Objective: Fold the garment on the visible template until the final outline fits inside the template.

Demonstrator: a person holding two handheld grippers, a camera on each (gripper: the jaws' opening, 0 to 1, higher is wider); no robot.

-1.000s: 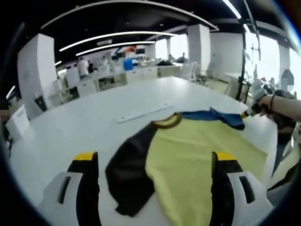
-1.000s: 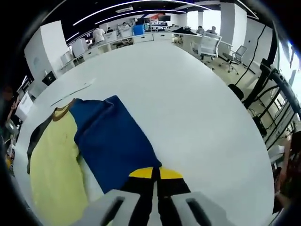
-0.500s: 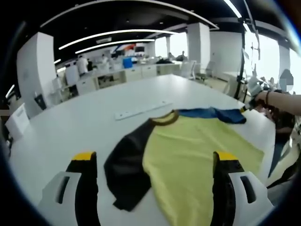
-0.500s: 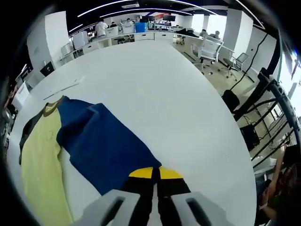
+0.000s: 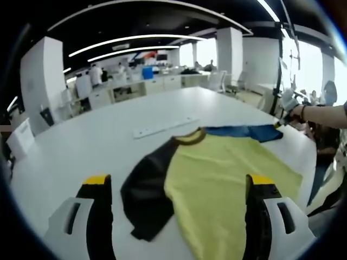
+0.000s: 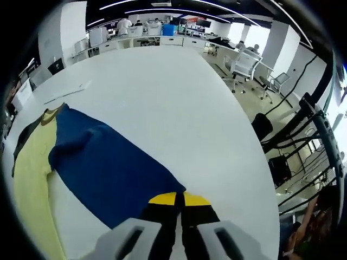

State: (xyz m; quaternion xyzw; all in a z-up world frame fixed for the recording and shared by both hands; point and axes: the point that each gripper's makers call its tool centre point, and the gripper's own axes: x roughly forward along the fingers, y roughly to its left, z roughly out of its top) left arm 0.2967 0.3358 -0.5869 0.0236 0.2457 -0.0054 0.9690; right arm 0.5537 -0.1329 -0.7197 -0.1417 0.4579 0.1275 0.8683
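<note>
Garment is spread flat on the white table, with a yellow body, a black sleeve and a blue sleeve. The right gripper is seen with its jaws closed on the end of the blue sleeve, which is stretched toward 10 o'clock in the right gripper view. The left gripper is held with its jaws wide apart above the garment, gripping nothing. At 3 o'clock in the left gripper view a person's hand is seen at the table edge. Office chairs are seen beyond the table.
</note>
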